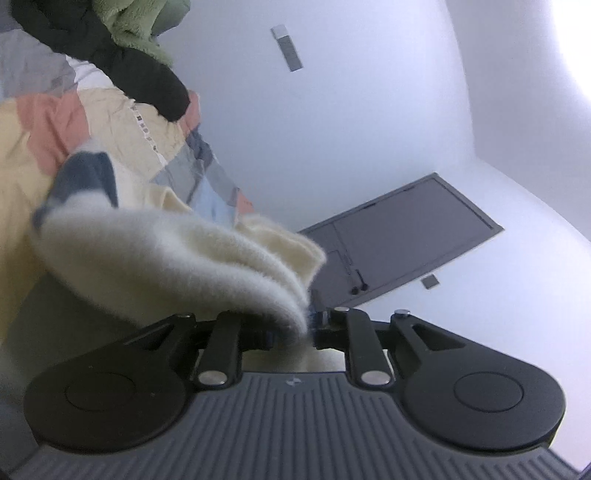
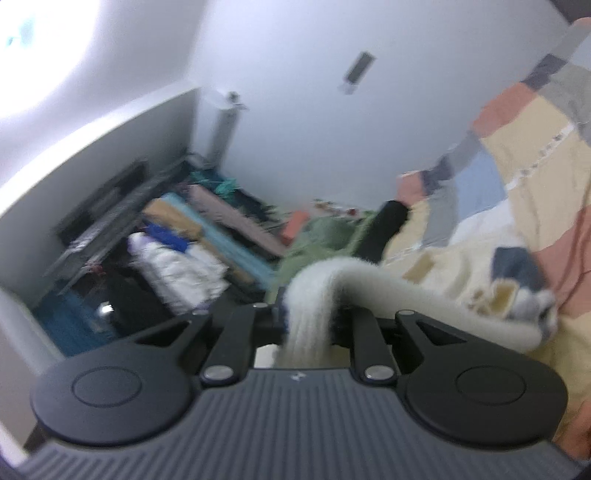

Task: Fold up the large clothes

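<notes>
— Cream fleece garment [image 1: 177,254]: how far is the folding judged to be?

— An early stage is suggested. The garment is pinched at two places and held up off the bed, so a lift or spread is under way; no finished fold is visible.

— How is the left gripper [image 1: 308,328] set?

— Nearly pressed together, with a bunched edge of the fleece caught between the jaws. From there the cloth is draped away ahead and to the left of the gripper, over the patchwork quilt [image 1: 48,122] on the bed.

— And the right gripper [image 2: 306,325]?

— Likewise closed down on cloth. A thick roll of the same garment [image 2: 314,295] is clamped between the jaws; from there it is curved off to the right of the gripper, where a grey and navy patterned part [image 2: 517,266] is seen hanging. The view is blurred, so finer detail cannot be told.

— What is left to be done?

— By this judgement, nearly everything: the garment is yet to be laid flat on the quilt, smoothed, and folded over. A green fleece [image 1: 140,22] and a black garment [image 1: 122,62] are also seen heaped beyond the left gripper, apparently unfolded.
</notes>
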Tool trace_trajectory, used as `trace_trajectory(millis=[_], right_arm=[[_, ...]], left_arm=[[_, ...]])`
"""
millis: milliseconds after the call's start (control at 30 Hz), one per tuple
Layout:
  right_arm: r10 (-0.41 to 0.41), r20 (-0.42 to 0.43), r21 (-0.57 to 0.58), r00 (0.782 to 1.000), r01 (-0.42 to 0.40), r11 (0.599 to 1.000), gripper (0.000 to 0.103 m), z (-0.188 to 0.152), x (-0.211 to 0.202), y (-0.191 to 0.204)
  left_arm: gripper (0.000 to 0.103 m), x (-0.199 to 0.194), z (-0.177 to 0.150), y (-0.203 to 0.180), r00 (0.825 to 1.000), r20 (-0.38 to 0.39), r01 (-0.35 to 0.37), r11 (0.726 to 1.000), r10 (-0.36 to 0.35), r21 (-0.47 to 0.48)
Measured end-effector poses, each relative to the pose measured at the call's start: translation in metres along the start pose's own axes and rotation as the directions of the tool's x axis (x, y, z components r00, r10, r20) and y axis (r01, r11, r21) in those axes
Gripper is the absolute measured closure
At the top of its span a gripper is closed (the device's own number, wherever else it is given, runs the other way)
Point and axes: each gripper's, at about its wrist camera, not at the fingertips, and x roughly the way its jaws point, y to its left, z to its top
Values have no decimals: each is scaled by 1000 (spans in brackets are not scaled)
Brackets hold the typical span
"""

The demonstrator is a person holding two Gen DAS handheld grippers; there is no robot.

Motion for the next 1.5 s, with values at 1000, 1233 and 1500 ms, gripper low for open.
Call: trace_trajectory(millis=[1000, 1233, 1500], right_arm=[[-271, -117, 325, 955, 295, 899, 39, 31, 243, -221], [-307, -132, 224, 943, 330, 917, 40, 29, 245, -206], [-443, -131, -83, 887, 436, 896, 26, 17, 236, -154]], left_arm=[[42, 233, 125, 168, 941, -83, -319, 942, 327, 102], [35, 226, 119, 149, 932, -60, -342, 921, 358, 187], [24, 201, 101, 99, 846, 138, -517, 726, 516, 454]])
